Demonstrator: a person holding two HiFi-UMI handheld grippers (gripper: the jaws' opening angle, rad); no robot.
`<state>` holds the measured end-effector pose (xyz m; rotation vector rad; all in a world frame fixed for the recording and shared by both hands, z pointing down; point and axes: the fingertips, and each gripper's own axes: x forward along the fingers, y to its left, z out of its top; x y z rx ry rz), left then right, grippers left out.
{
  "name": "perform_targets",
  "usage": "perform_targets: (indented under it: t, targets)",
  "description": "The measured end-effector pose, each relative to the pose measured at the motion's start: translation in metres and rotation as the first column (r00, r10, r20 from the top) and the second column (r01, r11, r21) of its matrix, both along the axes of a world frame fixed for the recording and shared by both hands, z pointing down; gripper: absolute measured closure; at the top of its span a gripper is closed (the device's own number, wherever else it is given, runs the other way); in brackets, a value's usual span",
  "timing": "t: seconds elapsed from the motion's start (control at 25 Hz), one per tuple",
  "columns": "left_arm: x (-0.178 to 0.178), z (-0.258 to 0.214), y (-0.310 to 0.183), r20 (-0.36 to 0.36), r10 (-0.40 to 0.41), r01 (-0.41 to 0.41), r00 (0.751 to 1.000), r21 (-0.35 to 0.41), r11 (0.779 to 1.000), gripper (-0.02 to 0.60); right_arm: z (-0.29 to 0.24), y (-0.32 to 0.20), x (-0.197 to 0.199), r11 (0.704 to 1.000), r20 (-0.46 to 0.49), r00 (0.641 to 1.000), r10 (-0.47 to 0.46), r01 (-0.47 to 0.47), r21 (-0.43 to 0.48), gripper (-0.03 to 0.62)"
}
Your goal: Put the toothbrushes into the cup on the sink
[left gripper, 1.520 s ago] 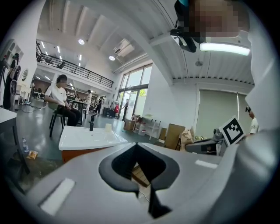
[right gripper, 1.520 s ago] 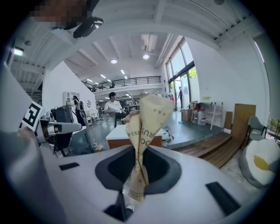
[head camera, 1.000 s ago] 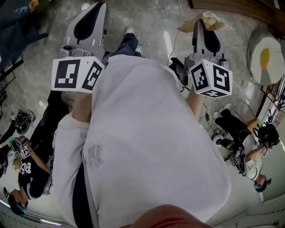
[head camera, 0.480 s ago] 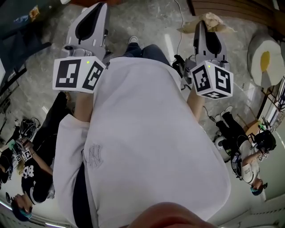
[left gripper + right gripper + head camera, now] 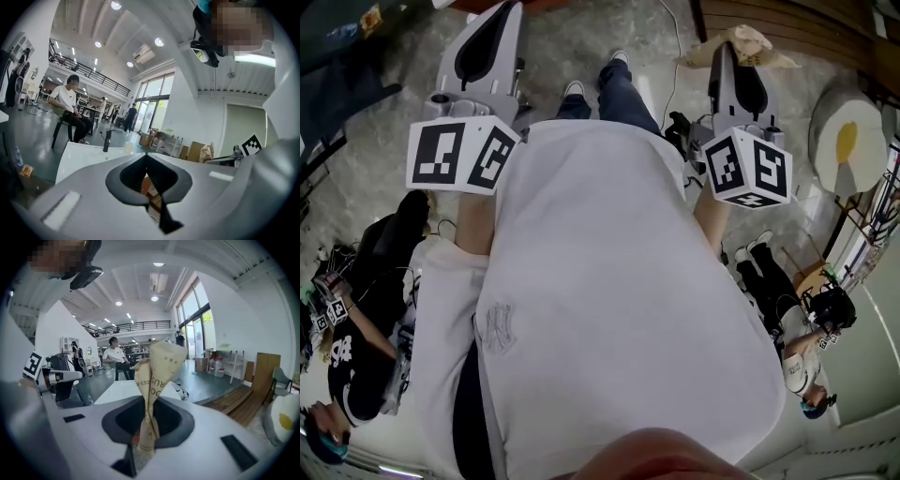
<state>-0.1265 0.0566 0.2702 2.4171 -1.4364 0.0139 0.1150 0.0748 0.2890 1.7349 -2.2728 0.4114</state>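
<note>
Bright, even light fills the hall: daylight comes through tall windows (image 5: pixel 199 315) on the far right, and ceiling lamps (image 5: pixel 117 5) burn as small hot spots. All three views bend strongly toward dark, rounded edges. The nearest surfaces look soft and out of focus. The glossy floor (image 5: pixel 384 141) shows pale glare, the white shirt (image 5: pixel 609 281) is nearly washed out, and shadows are faint.

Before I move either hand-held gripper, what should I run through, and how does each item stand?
1. Right hand-held gripper has a grip: ok, shut on a printed paper wrapper.
2. Wrapper holds a toothbrush: cannot tell.
3. Left hand-held gripper free: ok, jaws together, nothing between them.
4. Cup located: cannot tell; a pale cup-like thing stands near a dark fixture on a white counter ahead.
5. Another toothbrush in view: not ok, none visible.
</note>
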Motion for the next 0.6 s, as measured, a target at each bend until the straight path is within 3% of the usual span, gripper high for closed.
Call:
perform_targets:
  t: [0.2,0.6]
  targets:
    - [0.005,0.001,-0.021,-0.003,-0.036,0.036,0.999,-0.01,0.999,0.597,0.005,-0.033,-0.002,0.998,0.015,0.998,-0.06,0.06,-0.009,0.545]
    - [0.026,-0.009,-0.077,0.007,-0.195,0.195,0.981,0.016,0.981,0.597,-0.002,-0.125,0.02,0.978,0.028,0.977,-0.21,0.21,0.019,0.545]
